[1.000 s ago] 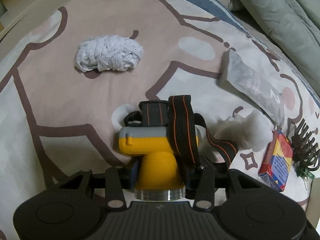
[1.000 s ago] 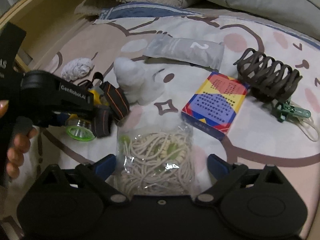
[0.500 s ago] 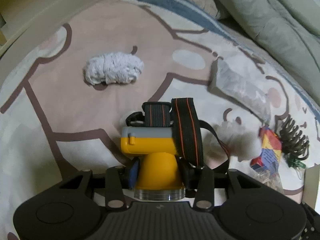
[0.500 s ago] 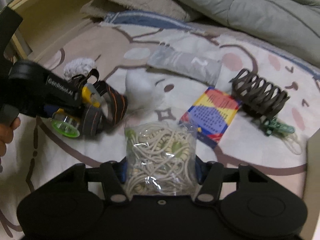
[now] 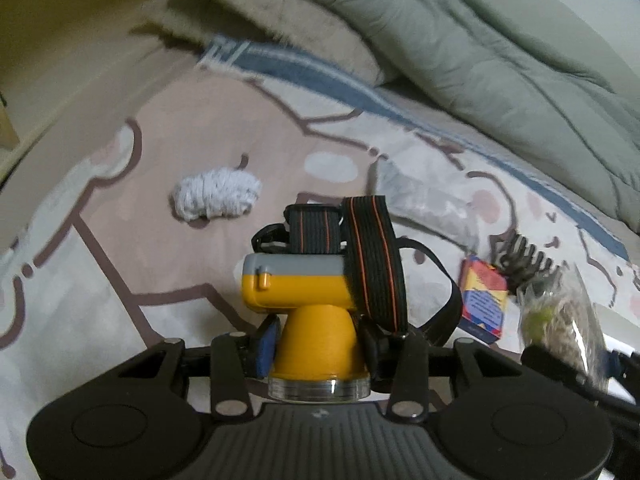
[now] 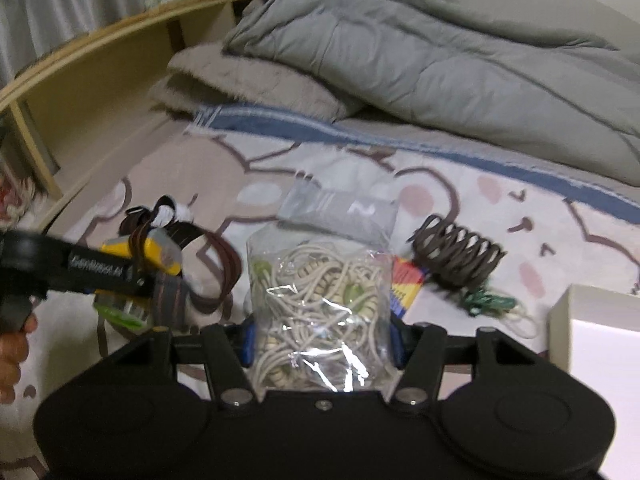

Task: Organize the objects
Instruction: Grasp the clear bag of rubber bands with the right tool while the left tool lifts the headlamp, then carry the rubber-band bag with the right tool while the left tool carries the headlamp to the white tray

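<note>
Both picks are made: the left tool (image 5: 316,344) clenches the headlamp (image 5: 308,300) and the right tool (image 6: 322,344), its jaws having just closed, grasps the bag (image 6: 320,300), both above the bed (image 5: 120,280). Next comes the carry, probably toward the white box (image 6: 600,340) at right, half out of view.

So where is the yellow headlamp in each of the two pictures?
Left wrist view: the yellow headlamp sits bottom centre, clamped in the left gripper, lens toward the camera.
Right wrist view: it is at the left edge, mid-height, held off the bed by that same gripper.
Shared landmark: the dark brown hair claw lying on the cartoon bedsheet, to the right of the headlamp in both.
</note>
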The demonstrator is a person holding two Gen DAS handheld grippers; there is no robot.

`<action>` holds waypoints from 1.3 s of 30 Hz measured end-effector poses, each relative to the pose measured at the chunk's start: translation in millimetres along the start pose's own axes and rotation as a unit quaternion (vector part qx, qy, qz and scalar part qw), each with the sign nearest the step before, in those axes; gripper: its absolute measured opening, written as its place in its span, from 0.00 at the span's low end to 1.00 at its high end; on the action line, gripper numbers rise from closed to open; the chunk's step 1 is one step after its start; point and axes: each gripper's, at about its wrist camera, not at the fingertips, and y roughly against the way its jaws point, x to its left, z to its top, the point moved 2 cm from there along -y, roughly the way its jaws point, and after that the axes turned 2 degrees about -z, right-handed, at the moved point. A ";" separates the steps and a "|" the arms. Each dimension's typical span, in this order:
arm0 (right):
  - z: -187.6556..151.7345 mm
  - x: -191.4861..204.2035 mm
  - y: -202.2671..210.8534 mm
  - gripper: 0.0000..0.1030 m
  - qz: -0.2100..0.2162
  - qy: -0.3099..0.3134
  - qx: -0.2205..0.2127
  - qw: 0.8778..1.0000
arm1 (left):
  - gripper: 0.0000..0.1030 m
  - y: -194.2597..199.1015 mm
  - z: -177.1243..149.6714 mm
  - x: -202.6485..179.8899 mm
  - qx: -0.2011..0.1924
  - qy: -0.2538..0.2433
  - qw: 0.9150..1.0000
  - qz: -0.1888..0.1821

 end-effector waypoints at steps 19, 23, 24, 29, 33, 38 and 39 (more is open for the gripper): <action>-12.2 -24.9 91.2 0.57 -0.049 -0.056 -0.062 0.995 | 0.43 75.0 -33.2 -33.3 -0.047 -0.067 0.995 -0.060; -19.3 -30.5 106.0 0.57 -0.057 -0.061 -0.068 0.994 | 0.43 82.4 -41.9 -41.3 -0.051 -0.087 0.993 -0.065; -20.4 -31.7 108.9 0.57 -0.060 -0.061 -0.069 0.994 | 0.43 84.1 -43.6 -42.7 -0.052 -0.090 0.992 -0.067; -27.3 -40.5 123.0 0.57 -0.068 -0.065 -0.076 0.993 | 0.43 93.3 -51.4 -48.4 -0.057 -0.103 0.990 -0.075; -31.8 -49.5 132.3 0.57 -0.075 -0.068 -0.081 0.992 | 0.43 97.9 -54.8 -55.3 -0.063 -0.109 0.989 -0.078; -36.4 -64.9 142.1 0.57 -0.085 -0.072 -0.085 0.990 | 0.43 99.3 -57.2 -71.3 -0.065 -0.117 0.987 -0.083; -37.9 -69.4 144.4 0.57 -0.088 -0.074 -0.086 0.990 | 0.43 99.2 -58.0 -76.0 -0.064 -0.120 0.987 -0.084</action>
